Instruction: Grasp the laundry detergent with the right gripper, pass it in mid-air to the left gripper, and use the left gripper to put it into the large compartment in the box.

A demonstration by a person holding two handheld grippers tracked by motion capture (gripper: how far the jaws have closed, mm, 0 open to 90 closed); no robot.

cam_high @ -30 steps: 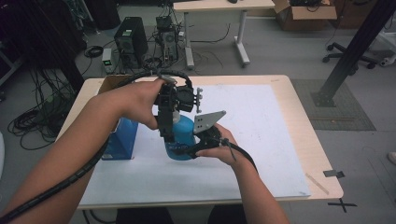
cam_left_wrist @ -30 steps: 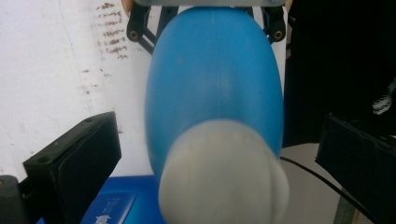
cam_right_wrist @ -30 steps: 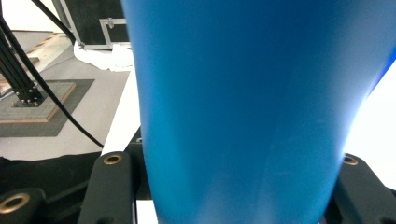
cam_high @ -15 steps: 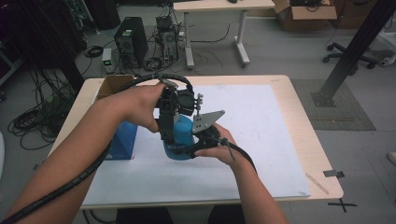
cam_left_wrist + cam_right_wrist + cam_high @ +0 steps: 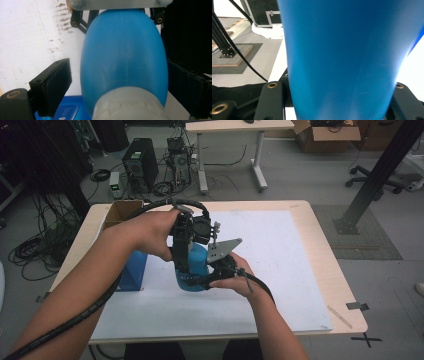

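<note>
A blue bottle stands on the white sheet in the middle of the table. My left gripper points straight down over it. In the left gripper view its jaws straddle the bottle below the pale cap, and a gap shows beside the left jaw. My right gripper comes in from the side, low on the bottle. In the right gripper view the bottle sits tight between both jaws of that gripper.
A blue box lies on the sheet just left of the bottle, and an open cardboard box sits at the table's far left corner. The sheet spreads bare to the right. Cables, a computer tower and another desk stand beyond the table.
</note>
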